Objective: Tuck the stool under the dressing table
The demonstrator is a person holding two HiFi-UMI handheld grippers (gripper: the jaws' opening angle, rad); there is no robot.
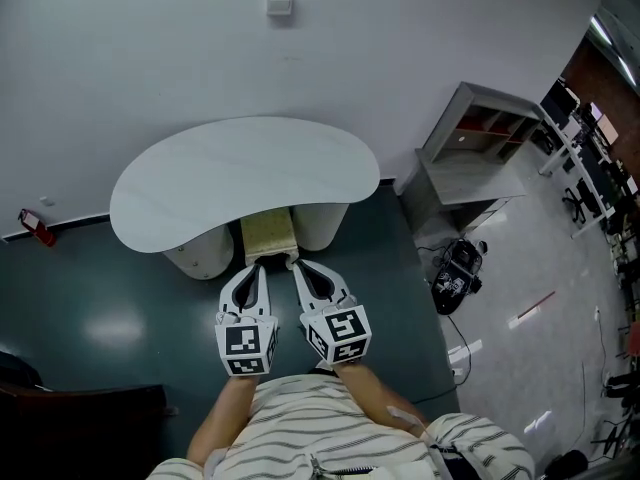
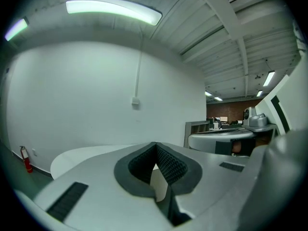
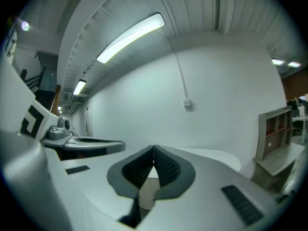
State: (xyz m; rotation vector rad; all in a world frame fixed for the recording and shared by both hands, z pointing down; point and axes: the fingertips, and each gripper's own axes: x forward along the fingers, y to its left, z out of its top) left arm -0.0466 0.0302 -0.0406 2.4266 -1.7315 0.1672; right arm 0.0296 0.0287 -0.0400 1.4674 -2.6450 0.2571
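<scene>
The stool (image 1: 268,233) stands under the near edge of the kidney-shaped white worktop (image 1: 240,173), between the worktop's two rounded pedestals (image 1: 200,253). Only the near end of its beige seat shows, facing the person. The rest is hidden under the worktop, so the seat's long axis cannot be told. Its visible edges lie square to the wall.

The left tongs (image 1: 258,264) and right tongs (image 1: 293,262) are held side by side and point at the stool's near end. In the gripper views, the left tongs (image 2: 155,144) and the right tongs (image 3: 154,148) are each closed tip to tip, with nothing held.

A grey open shelf unit (image 1: 470,138) stands to the right of the worktop. Its contents cannot be made out.
</scene>
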